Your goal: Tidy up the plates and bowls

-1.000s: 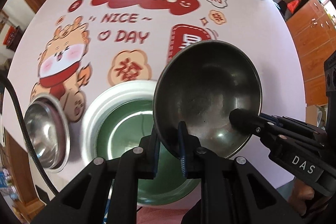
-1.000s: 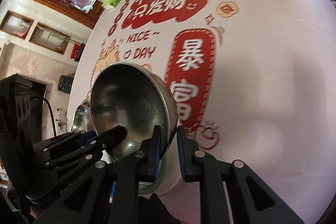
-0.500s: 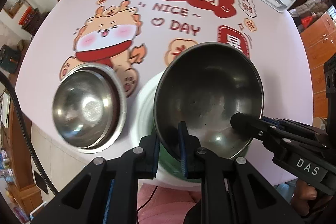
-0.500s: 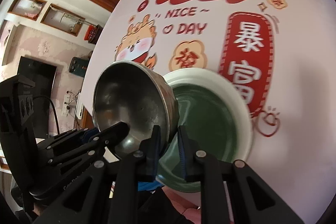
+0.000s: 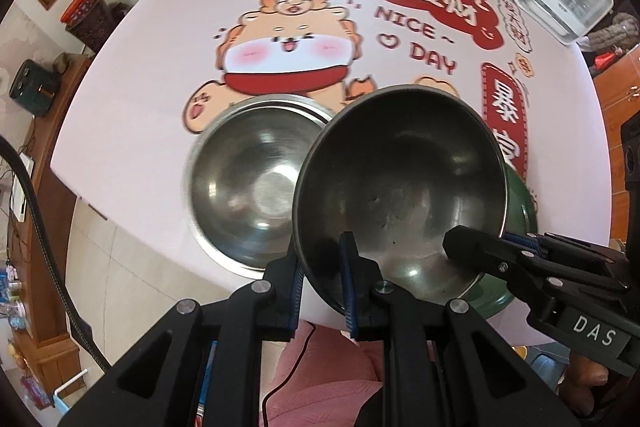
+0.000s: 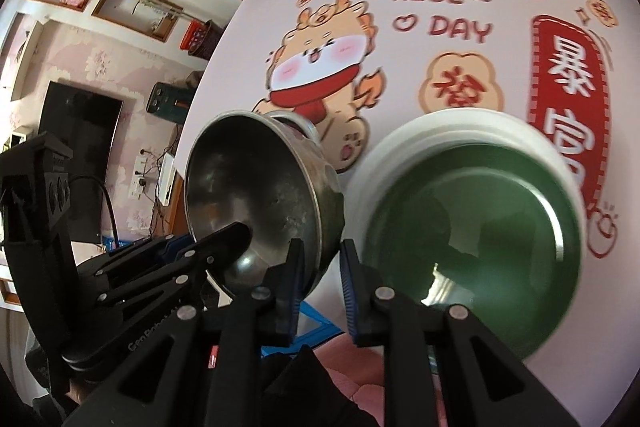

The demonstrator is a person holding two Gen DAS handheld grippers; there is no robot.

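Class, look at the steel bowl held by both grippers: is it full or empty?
Empty. The steel bowl shows its bare shiny inside down to the bottom, with only a few small specks, while the left gripper and right gripper pinch its rim.

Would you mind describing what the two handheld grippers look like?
Both are matte black, angular linkages with silver rivets. The left gripper has blue ribbed pads on its fingers. The right gripper looks the same; seen from the left wrist, it bears white "DAS" lettering. A black cable hangs at the left.
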